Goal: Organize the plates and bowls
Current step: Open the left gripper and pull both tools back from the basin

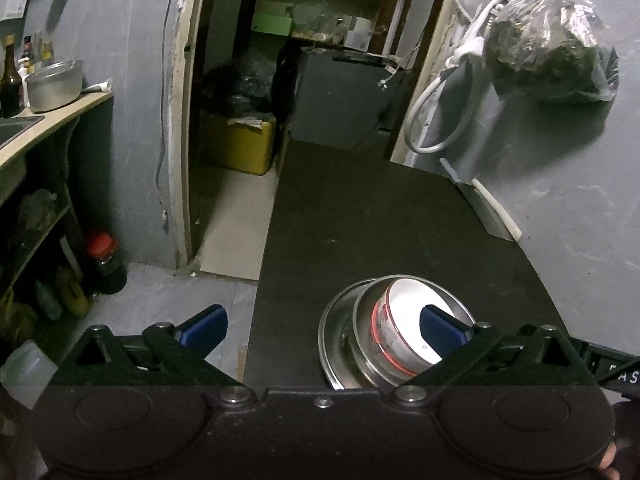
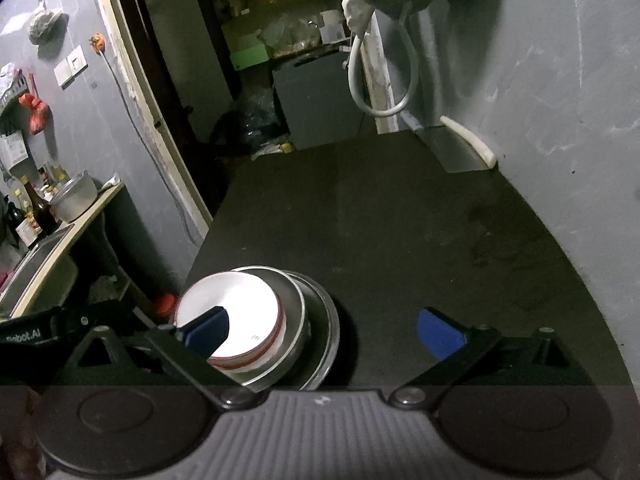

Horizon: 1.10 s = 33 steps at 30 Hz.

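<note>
Your left gripper (image 1: 324,326) is spread wide and holds nothing; one blue finger (image 1: 204,326) sits low left in its frame, the other overlaps the stack at lower centre-right. That stack rests on the dark table (image 1: 360,220): a white bowl (image 1: 404,332) with a red rim, nested in a steel bowl (image 1: 370,344), on a steel plate (image 1: 332,332). Your right gripper (image 2: 324,332) is also wide apart and empty, with the white bowl (image 2: 240,304) at lower left of its frame. A cleaver (image 1: 480,204) lies at the table's right edge by the wall.
</note>
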Tool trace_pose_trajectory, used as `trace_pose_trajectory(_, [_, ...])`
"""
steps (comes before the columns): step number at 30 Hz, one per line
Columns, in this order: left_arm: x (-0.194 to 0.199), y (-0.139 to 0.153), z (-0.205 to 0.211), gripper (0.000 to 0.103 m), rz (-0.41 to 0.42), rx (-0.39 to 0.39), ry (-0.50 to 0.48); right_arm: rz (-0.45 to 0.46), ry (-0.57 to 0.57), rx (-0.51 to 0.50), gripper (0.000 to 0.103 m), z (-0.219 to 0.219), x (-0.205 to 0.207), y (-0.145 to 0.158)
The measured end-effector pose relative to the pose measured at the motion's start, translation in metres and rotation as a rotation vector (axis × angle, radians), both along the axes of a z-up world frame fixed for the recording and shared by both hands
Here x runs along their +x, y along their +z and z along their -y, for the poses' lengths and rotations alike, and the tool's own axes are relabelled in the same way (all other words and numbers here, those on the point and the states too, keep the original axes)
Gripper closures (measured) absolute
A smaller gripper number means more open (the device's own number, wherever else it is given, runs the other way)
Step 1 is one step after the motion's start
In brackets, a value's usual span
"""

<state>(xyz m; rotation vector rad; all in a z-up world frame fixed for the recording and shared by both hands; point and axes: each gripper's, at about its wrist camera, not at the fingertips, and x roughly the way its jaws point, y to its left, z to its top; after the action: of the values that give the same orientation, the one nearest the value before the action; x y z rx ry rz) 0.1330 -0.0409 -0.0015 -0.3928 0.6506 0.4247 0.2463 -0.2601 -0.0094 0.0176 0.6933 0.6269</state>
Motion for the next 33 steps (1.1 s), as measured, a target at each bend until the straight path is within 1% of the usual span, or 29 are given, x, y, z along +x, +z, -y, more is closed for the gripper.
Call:
trace_pose_trajectory(3, [-0.006, 0.002, -0.003, 0.001, 0.011, 0.005, -0.031, 0.020, -0.020, 0.002, 0.000, 0.000, -0.008, 0.005])
trace_pose_trajectory(8, [-0.017, 0.008, -0.015, 0.001, 0.045, 0.014, -0.099, 0.060, -0.092, 0.016, 0.000, -0.004, -0.027, 0.015])
trace_pose_trajectory(12, [-0.030, 0.015, -0.030, 0.001, 0.074, 0.020, -0.158, 0.093, -0.158, 0.025, 0.000, -0.011, -0.051, 0.021])
trace_pose_trajectory(16, [-0.047, 0.020, -0.045, 0.001, 0.100, 0.015, -0.197, 0.130, -0.223, 0.029, 0.000, -0.020, -0.081, 0.025])
trace_pose_trajectory(23, [-0.077, 0.023, -0.067, 0.001, 0.135, 0.012, -0.267, 0.176, -0.321, 0.036, 0.000, -0.032, -0.128, 0.027])
trace_pose_trajectory(33, [-0.111, 0.018, -0.080, 0.001, 0.150, 0.020, -0.358, 0.208, -0.414, 0.024, 0.000, -0.038, -0.183, 0.023])
